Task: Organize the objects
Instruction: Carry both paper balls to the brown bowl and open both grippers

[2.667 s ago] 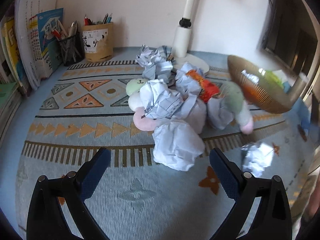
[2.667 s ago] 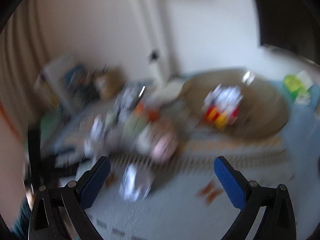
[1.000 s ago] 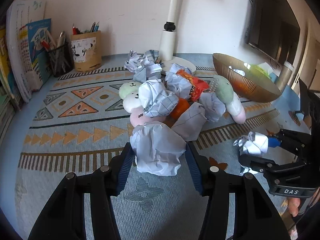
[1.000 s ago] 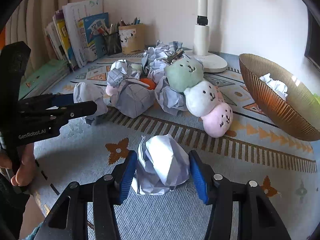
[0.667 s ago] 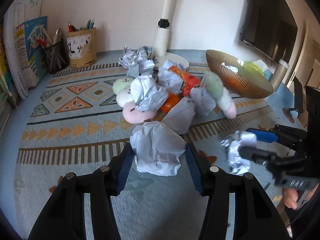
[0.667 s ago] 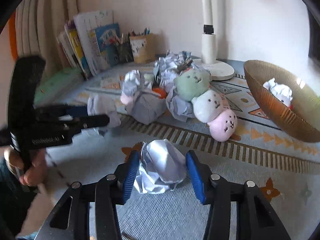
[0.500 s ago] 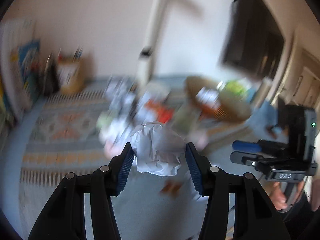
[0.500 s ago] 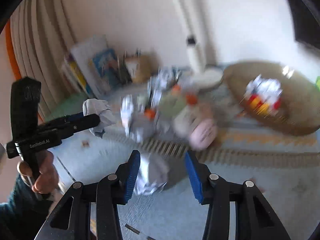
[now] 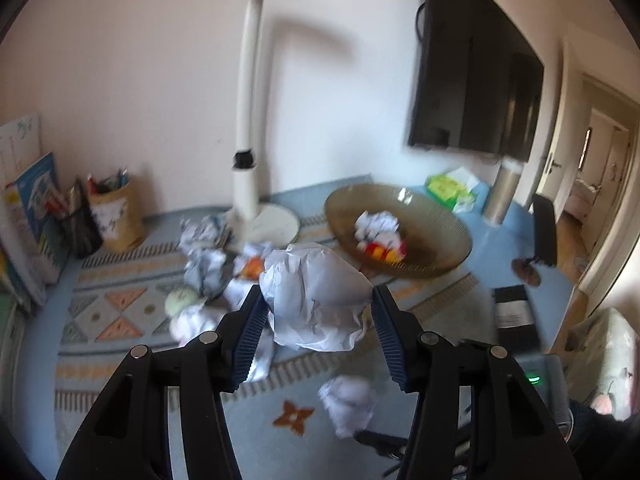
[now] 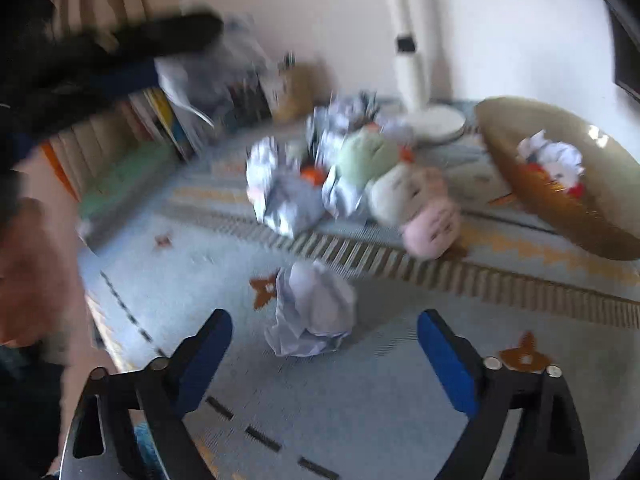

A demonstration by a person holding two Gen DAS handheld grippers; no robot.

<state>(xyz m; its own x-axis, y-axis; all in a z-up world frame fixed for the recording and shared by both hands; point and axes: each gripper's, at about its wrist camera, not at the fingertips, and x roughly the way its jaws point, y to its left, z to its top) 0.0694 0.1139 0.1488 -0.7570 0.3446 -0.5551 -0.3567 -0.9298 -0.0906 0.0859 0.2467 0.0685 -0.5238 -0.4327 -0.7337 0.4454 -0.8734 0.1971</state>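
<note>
Left gripper: fingers clenched on a large crumpled paper ball, held in mid-air at frame centre, below and left of the brown bowl. Right gripper: fingers have just been opening and stand released, apart from the small paper ball lying on the patterned counter at lower centre.

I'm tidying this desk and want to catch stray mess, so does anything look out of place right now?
Yes. One crumpled paper ball lies alone on the mat, ahead of the open right claw whose jaws have just been opening, apart from the paper-and-plush pile. The bowl already holds crumpled paper, and the left claw grips another ball.
</note>
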